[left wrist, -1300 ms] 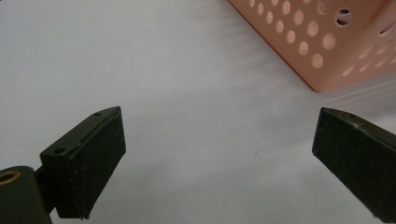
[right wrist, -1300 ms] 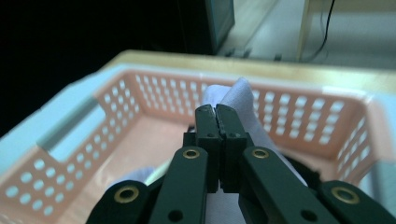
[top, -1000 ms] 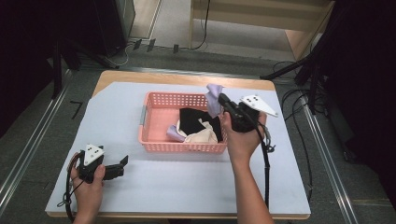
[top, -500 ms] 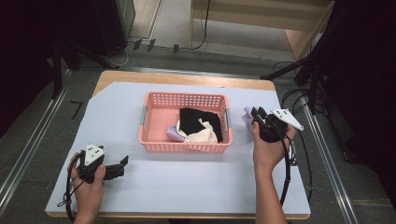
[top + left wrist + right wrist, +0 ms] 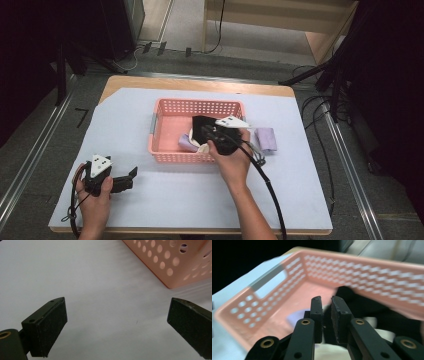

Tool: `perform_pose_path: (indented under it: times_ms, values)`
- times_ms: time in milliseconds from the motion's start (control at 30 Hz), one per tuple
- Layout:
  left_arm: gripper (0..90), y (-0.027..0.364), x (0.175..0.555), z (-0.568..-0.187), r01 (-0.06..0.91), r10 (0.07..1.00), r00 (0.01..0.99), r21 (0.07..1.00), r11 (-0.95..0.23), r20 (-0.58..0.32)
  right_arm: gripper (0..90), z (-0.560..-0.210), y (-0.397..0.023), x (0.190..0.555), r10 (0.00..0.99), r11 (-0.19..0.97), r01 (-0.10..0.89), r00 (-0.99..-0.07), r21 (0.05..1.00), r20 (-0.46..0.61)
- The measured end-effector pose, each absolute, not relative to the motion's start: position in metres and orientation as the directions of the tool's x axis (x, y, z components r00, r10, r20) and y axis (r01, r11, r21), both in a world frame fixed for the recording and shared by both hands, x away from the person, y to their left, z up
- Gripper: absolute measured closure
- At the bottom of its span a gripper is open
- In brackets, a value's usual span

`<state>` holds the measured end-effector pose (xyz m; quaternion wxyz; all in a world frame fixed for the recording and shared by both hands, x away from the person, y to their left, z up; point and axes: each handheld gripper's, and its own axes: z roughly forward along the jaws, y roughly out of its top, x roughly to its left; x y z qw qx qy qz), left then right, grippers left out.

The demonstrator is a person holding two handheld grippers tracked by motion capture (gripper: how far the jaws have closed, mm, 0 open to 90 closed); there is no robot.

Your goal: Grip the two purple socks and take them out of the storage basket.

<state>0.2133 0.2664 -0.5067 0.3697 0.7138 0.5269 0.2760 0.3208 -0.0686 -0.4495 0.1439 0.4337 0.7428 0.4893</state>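
black right gripper [image 5: 207, 132] and left gripper [image 5: 131, 173], grey three-cornered top plates, brass rivets, flat black jaws, trailing black cables

The right gripper view is smeared by motion: the basket [image 5: 372, 272] wall's holes run into streaks. Its far right end is cut off by the frame. A black cloth [image 5: 362, 307] and a pale one [image 5: 294, 316] (both blurred) lie partly hidden behind the jaws.

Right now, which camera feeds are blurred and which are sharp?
Right gripper view: pink basket smeared by motion blur, its holes streaked; right claw stays sharp. Left gripper view: crisp, evenly lit. High view: clear on the table, dark around it.
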Motion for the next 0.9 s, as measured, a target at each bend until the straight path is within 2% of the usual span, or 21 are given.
perform_pose_path:
  times_ms: [200, 467, 567, 667, 767, 900]
  values:
    - [3.5, 0.267, 0.214, -0.507, 0.548, 0.957, 0.292, 0.820, -0.167, 0.000, 82.5, -0.462, -0.027, 0.329, 0.738, 0.266, 0.564, -0.641, 0.782, 0.211]
    - [3.5, 0.266, 0.214, -0.507, 0.549, 0.957, 0.291, 0.819, -0.168, 0.001, 76.6, -0.461, -0.012, 0.340, 0.737, 0.284, 0.679, -0.606, 0.677, 0.298]
    - [3.5, 0.266, 0.214, -0.507, 0.549, 0.957, 0.291, 0.819, -0.168, 0.001, 70.0, -0.460, -0.010, 0.343, 0.750, 0.269, 0.672, -0.595, 0.690, 0.288]
    - [3.5, 0.267, 0.214, -0.507, 0.553, 0.957, 0.292, 0.816, -0.170, 0.001, 70.3, -0.461, -0.007, 0.347, 0.763, 0.261, 0.690, -0.576, 0.675, 0.294]
    - [3.5, 0.267, 0.214, -0.507, 0.550, 0.957, 0.291, 0.819, -0.164, -0.003, 70.7, -0.466, -0.001, 0.351, 0.785, 0.310, 0.684, -0.576, 0.660, 0.228]
    - [3.5, 0.267, 0.214, -0.507, 0.555, 0.957, 0.290, 0.815, -0.167, -0.001, 66.7, -0.467, 0.003, 0.354, 0.771, 0.323, 0.697, -0.586, 0.641, 0.249]
